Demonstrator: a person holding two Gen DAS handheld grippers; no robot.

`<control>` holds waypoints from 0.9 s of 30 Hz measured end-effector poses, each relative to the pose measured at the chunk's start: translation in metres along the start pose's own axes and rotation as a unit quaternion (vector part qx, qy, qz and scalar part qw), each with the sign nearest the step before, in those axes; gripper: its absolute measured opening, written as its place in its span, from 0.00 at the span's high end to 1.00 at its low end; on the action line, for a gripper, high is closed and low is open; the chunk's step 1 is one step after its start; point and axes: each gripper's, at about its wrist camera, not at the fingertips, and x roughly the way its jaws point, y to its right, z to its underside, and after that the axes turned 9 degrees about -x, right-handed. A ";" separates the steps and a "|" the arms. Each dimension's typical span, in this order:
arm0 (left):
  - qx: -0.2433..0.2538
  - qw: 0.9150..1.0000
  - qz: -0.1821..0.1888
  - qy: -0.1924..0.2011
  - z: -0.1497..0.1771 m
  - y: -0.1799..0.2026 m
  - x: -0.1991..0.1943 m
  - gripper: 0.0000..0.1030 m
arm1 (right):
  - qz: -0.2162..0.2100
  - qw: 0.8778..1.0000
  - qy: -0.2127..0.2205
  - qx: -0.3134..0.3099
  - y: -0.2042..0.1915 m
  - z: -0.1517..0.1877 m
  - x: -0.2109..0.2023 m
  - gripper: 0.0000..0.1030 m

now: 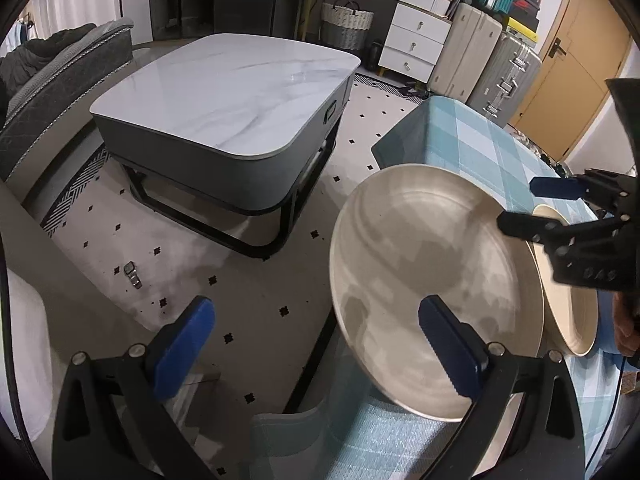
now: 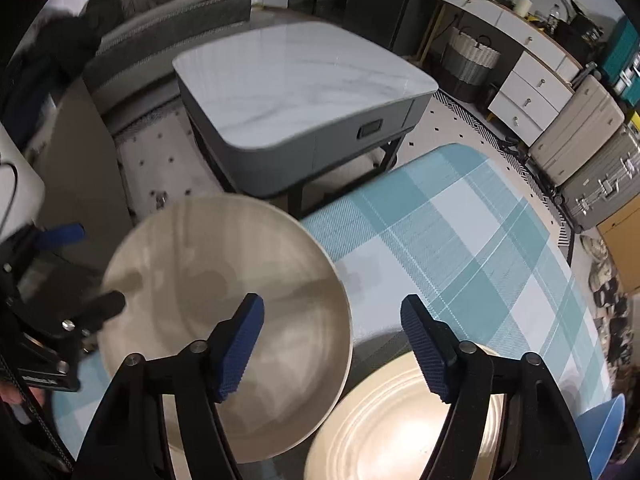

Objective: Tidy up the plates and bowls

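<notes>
The counter [image 2: 480,240], draped in a blue-and-white checked cloth, carries everything here, with a marble-topped coffee table [image 1: 224,92] standing beyond it on the spotted rug.

Biggest of the dishes is the large beige plate [image 2: 224,300]. It looks raised and tilted near the counter's left edge, partly out over the floor, though I cannot tell what bears it: the left gripper [image 1: 316,344] is spread wide, one finger in front of the plate's face and the other well out over the rug, so it clamps nothing. My guess is the plate is being carried toward a stack.

Next down in size is the cream ribbed plate [image 2: 384,420], lying flat on the cloth just beside the big one, which overlaps its edge in the left wrist view. It holds nothing, and neither does the large plate.

The right gripper [image 2: 332,344] hangs above the gap between the two plates, fingers apart and empty, likely ready to steady or receive.

Smallest, a blue dish [image 2: 608,432] peeks in at the right edge; I cannot see what it holds.
</notes>
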 end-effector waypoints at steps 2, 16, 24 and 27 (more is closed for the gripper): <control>0.003 1.000 -0.002 -0.003 0.000 0.000 0.003 0.02 | 0.007 1.000 -0.008 -0.012 -0.002 0.002 0.007 0.31; -0.003 1.000 0.007 -0.022 0.001 -0.005 0.014 0.13 | -0.009 0.999 -0.048 -0.023 -0.003 0.010 0.037 0.55; -0.009 0.999 0.005 -0.030 0.003 -0.012 0.017 0.34 | -0.012 0.999 -0.044 -0.023 -0.006 0.011 0.034 0.70; -0.007 0.999 0.020 -0.035 0.002 -0.012 0.014 0.48 | -0.014 0.999 -0.046 -0.018 -0.005 0.012 0.033 0.72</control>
